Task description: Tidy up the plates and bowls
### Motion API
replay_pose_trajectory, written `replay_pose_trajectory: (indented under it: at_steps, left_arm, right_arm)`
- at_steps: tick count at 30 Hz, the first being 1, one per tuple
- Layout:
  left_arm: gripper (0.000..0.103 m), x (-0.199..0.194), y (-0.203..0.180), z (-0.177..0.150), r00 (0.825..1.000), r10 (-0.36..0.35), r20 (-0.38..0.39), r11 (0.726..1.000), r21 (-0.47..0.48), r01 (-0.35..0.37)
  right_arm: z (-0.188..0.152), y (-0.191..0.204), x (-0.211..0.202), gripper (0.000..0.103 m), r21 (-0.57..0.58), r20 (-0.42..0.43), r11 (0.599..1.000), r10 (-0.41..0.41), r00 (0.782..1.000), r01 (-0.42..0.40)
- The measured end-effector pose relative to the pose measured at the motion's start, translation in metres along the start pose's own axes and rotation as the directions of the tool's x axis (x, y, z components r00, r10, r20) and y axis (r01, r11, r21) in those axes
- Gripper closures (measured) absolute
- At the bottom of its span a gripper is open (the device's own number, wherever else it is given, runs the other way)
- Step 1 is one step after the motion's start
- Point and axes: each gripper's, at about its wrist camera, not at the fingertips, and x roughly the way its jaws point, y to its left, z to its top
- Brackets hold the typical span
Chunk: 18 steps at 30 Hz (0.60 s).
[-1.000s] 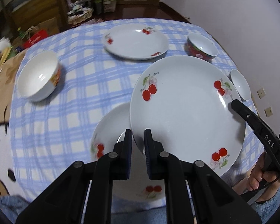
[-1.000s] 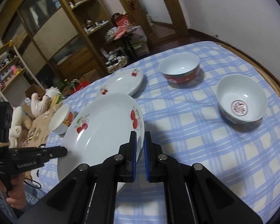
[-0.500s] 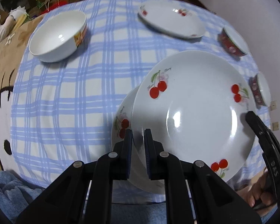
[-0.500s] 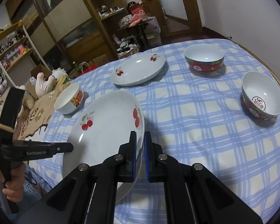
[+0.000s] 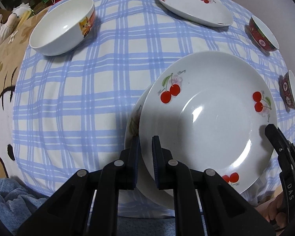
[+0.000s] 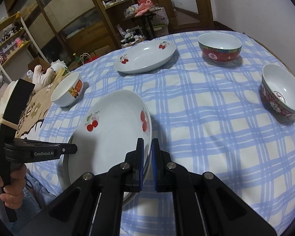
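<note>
White cherry plate (image 5: 206, 114), clamped at its rim by both the left tongs (image 5: 145, 153) and right tongs (image 6: 147, 157), has dropped within the last second almost onto the matching plate (image 5: 132, 122) beneath, at the bench's (image 5: 68, 90) six o'clock edge. Stacking looks nearly done; the third cherry plate (image 6: 145, 59) waits at twelve.

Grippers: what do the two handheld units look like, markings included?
Both are matte black plastic with silver pivot screws. The left gripper and right gripper have blue-edged finger pads. White "GenRobot.AI" lettering marks the left, "DAS" the right. Bare hand, no sleeve visible.
</note>
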Motion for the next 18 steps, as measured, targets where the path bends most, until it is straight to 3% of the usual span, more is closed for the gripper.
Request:
replay_pose_trajectory:
  at_steps: [18]
  left_arm:
    - [0.091, -0.0042, -0.0029, 0.0002, 1.000, 0.023, 0.014, 1.000, 0.021, -0.023]
  right_arm:
    - [-0.0024, -0.0022, 0.0059, 0.095, 0.018, -0.031, 0.999, -0.028, 0.999, 0.029]
